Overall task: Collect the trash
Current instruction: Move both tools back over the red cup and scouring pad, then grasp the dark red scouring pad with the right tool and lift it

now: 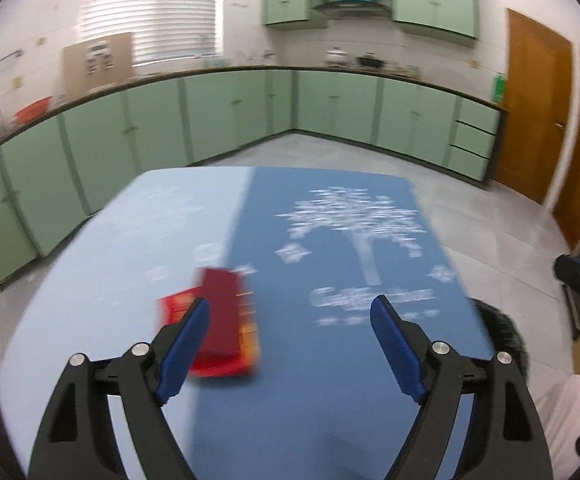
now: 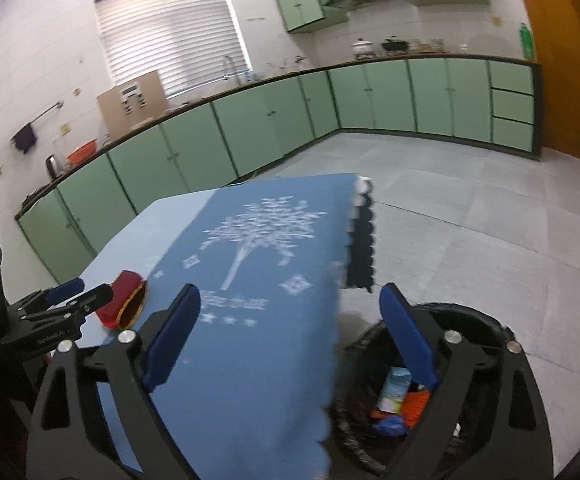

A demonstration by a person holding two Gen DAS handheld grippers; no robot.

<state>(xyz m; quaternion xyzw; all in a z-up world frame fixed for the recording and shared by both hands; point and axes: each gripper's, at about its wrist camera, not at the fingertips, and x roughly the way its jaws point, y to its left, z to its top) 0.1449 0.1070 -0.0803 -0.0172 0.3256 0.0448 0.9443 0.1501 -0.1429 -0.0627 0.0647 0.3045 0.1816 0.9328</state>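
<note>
Both grippers stand wide with nothing between the fingers. The left gripper (image 1: pixel 290 320) hovers over the blue cloth (image 1: pixel 330 380), a red packet (image 1: pixel 225 320) lower left by its finger. The right gripper (image 2: pixel 290 312) straddles the table edge; the bin (image 2: pixel 470 328), lower right, holds trash (image 2: pixel 396 394).

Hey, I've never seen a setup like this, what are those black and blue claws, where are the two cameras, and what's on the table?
They are two hand-held grippers; a person carries one in each hand, and each has a wide-angle camera looking along its fingers.

The left gripper is open and empty, over a table with a blue cloth and a red package beside its left finger. That picture is blurred.

The right gripper is also open and empty. Its view shows the same cloth, the red package, and a black bin beside the table holding several pieces of trash.
</note>
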